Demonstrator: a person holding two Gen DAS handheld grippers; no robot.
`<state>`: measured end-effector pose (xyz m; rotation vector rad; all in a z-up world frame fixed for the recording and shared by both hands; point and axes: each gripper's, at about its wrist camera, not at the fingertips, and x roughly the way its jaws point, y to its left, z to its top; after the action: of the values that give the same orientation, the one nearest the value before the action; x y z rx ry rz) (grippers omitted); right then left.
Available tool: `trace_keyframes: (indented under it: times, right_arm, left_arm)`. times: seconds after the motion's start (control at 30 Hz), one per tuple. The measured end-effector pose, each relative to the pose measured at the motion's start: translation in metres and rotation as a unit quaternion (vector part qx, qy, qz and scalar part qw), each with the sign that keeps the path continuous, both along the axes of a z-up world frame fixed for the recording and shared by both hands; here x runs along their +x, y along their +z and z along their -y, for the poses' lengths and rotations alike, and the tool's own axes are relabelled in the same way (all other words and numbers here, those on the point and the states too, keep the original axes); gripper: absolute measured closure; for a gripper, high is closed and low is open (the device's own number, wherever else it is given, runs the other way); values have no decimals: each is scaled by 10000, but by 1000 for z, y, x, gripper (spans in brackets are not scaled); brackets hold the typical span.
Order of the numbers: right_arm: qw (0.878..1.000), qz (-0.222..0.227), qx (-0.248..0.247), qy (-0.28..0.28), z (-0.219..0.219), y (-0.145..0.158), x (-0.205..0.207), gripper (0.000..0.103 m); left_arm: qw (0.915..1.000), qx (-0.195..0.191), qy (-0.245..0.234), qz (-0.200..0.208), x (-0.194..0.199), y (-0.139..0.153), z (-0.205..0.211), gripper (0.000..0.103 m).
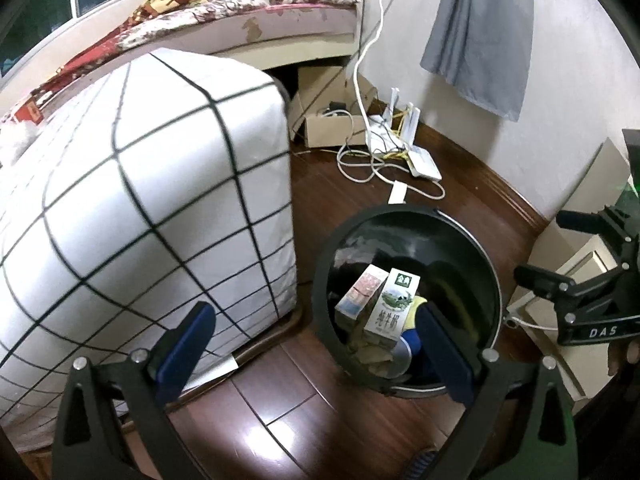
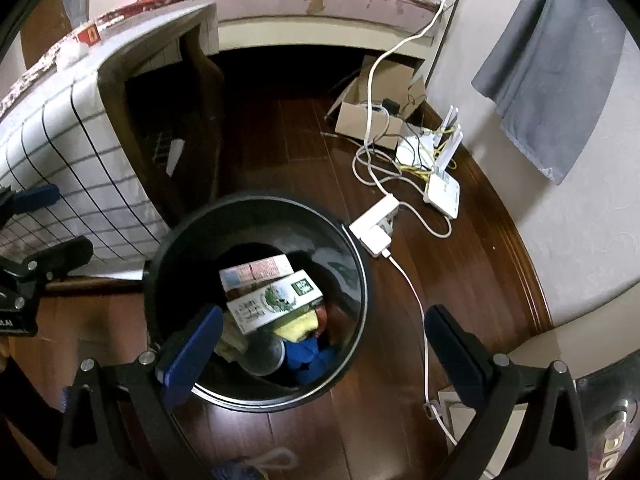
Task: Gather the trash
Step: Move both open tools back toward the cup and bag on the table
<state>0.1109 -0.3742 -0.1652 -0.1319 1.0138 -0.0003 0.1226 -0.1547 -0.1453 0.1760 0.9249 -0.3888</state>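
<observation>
Below your grippers: black bin [image 2: 256, 396] on wood floor [image 2: 360, 440]
Trash: milk carton [image 2: 274, 302] inside bin, centre
Left gripper [image 1: 316, 354]: jaws wide, empty
Right gripper [image 2: 320, 354]: jaws wide, empty, bin at 11 o'clock

We note a dark wooden floor [image 2: 312, 432] carrying a black trash bin [image 2: 360, 280], standing upright. Beyond it lie a white power strip [image 2: 374, 220], tangled cables [image 2: 380, 160], two white routers [image 2: 442, 192] and a cardboard box [image 2: 360, 120].
</observation>
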Motion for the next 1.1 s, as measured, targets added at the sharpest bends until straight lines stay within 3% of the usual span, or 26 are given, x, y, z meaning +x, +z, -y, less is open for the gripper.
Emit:
trace_keyframes:
  times: [0.43, 0.73, 1.1]
  right_arm:
    - [9993, 270, 14, 256, -25, 21, 4, 1]
    - [9971, 559, 42, 516, -51, 39, 8, 1]
    - [9846, 1341, 583, 955, -102, 91, 22, 1]
  left_arm:
    - [9996, -80, 214, 180, -5, 15, -20, 3]
    - [9978, -205, 430, 460, -10, 43, -44, 3]
    - [9873, -99, 1193, 1048, 11, 92, -121, 3]
